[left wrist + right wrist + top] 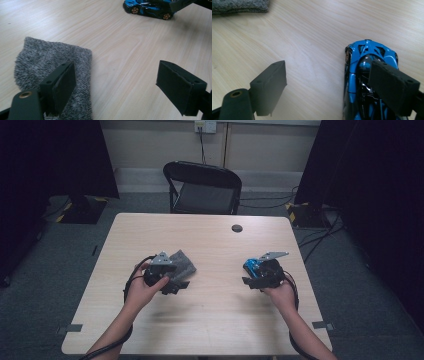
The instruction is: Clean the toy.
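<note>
Left tool (pixel 172 282), jaws wide and empty, hovers over a fuzzy grey knitted cloth (pixel 181 262) at the pale wooden desk's (pixel 210 320) nine o'clock; right tool (pixel 250 281), likewise agape, straddles a blue toy sports car (pixel 364 80) at three o'clock. Centre each object before closing.

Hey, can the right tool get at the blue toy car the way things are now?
Probably yes. The right tool stands open just over the blue toy car, one jaw above its roof and the other over bare table. Nothing lies between them.
</note>
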{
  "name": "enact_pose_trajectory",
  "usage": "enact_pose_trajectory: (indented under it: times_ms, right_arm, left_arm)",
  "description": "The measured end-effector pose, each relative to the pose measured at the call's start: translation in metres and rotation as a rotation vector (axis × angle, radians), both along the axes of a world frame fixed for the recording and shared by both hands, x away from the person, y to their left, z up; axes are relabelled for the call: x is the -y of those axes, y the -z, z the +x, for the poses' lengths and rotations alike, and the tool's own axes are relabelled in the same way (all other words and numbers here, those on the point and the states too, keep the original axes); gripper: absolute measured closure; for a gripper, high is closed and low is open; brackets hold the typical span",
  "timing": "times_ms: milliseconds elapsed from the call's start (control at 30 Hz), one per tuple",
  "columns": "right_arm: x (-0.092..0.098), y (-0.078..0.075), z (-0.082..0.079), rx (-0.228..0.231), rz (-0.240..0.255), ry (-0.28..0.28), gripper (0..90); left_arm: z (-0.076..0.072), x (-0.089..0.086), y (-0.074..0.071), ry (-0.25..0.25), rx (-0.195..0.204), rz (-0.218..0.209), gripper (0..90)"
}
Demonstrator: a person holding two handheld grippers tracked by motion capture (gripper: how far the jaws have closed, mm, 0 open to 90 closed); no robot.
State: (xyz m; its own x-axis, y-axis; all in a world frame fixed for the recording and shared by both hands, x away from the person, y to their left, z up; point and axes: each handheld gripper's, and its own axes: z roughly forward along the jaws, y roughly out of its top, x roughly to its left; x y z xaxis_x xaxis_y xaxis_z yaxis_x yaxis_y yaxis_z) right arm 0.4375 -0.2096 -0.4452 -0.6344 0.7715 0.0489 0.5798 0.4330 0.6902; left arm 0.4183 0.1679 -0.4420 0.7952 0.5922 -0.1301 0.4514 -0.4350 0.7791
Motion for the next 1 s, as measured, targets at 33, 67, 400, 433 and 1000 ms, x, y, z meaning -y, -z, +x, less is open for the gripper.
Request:
enact_pose_trajectory:
  times_ms: [33, 67, 400, 433, 1000]
  right_arm:
    - [-0.001, 0.000, -0.001, 0.000, -0.001, -0.005, 14.3]
    - [-0.003, 0.000, -0.001, 0.001, -0.001, -0.008, 14.3]
    - [-0.014, 0.001, -0.007, -0.005, -0.008, -0.050, 14.1]
    - [-0.015, 0.002, -0.007, -0.004, -0.007, -0.051, 14.0]
    - [-0.034, 0.009, -0.018, -0.014, -0.010, -0.110, 13.8]
  left_arm:
    - [-0.001, 0.001, 0.001, 0.005, -0.001, 0.000, 15.8]
    - [-0.002, 0.003, 0.001, 0.011, -0.001, 0.000, 15.8]
    - [-0.007, 0.011, 0.008, 0.040, -0.023, -0.003, 15.8]
    - [-0.007, 0.011, 0.009, 0.043, -0.023, -0.003, 15.8]
    - [-0.017, 0.025, 0.020, 0.096, -0.042, 0.012, 15.9]
